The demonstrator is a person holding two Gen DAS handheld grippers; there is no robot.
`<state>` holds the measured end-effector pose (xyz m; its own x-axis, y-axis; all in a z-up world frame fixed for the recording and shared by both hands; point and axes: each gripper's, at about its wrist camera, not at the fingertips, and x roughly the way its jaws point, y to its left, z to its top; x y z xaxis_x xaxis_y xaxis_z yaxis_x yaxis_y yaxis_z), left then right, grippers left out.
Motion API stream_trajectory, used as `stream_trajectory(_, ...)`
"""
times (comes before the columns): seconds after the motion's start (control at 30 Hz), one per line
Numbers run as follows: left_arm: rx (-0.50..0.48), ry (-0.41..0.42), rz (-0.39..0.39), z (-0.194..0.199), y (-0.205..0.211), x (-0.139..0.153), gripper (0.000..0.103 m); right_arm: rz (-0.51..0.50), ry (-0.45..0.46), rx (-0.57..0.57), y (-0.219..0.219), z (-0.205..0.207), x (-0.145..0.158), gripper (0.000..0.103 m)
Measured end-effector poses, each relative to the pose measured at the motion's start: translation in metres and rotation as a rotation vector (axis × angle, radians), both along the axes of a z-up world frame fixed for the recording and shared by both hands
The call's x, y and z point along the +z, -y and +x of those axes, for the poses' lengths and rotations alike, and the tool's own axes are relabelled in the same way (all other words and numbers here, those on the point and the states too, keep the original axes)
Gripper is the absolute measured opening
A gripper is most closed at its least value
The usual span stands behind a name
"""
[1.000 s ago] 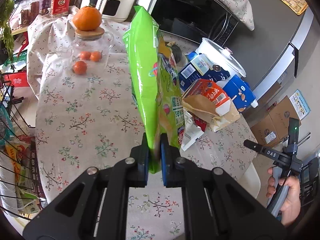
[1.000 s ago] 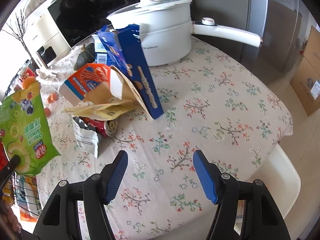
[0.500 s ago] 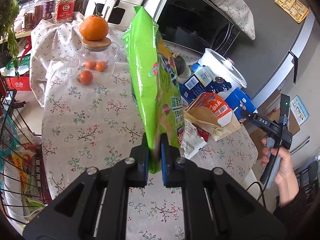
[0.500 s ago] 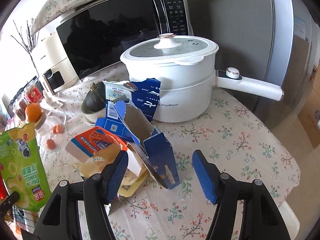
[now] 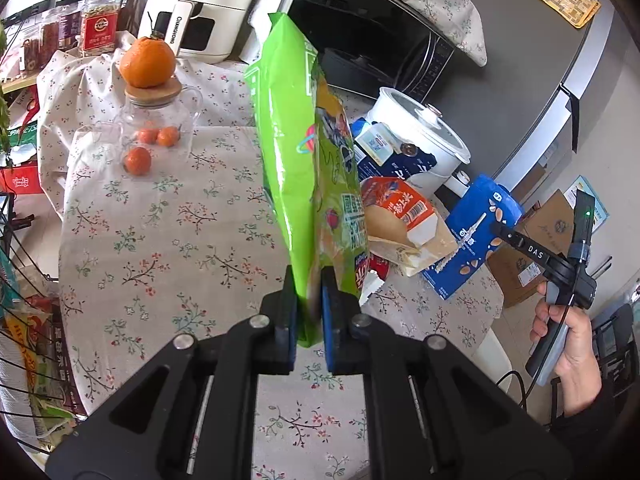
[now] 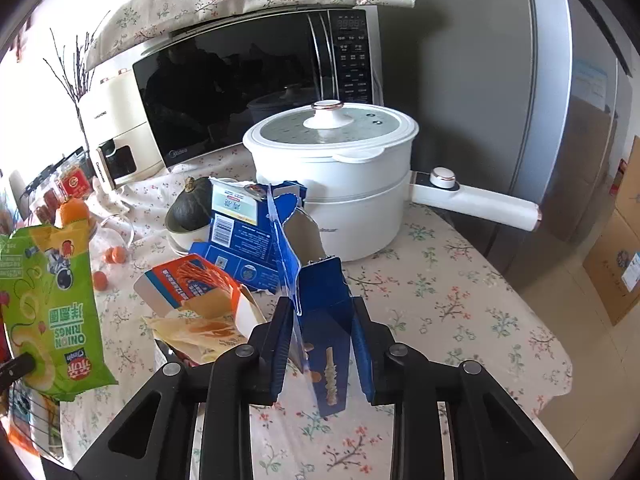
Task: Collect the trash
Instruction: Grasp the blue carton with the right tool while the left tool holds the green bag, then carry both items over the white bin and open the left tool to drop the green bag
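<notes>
Right now I am pinching the glossy green onion-ring snack bag by its bottom edge in my left gripper, jaws nearly closed, so the bag is standing tall above the floral tablecloth and risking a slip. My right gripper is straddling the torn-open blue cardboard carton, jaws partly open, pads looking just in contact (possibly crushing or toppling it), while the clear glass jar with a wooden lid is holding small oranges and balancing a bigger one.
</notes>
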<state>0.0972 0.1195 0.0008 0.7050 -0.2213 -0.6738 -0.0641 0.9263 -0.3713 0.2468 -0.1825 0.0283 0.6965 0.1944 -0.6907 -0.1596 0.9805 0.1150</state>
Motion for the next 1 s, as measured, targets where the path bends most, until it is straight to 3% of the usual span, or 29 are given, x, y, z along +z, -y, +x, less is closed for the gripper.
stream_trajectory(0.1, -0.031, 0.008, 0.004, 0.0, 0.015, 0.002, 0.011, 0.013, 0.002, -0.014, 0.018, -0.016, 0.006, 0.024)
stream_trajectory(0.5, -0.185, 0.018, 0.045, -0.004, 0.084, 0.002, 0.011, 0.032, -0.024, -0.123, 0.082, -0.078, 0.009, 0.024)
stream_trajectory(1.0, -0.414, 0.007, 0.074, -0.004, 0.188, -0.017, 0.011, -0.082, -0.033, -0.275, 0.171, -0.154, 0.004, 0.024)
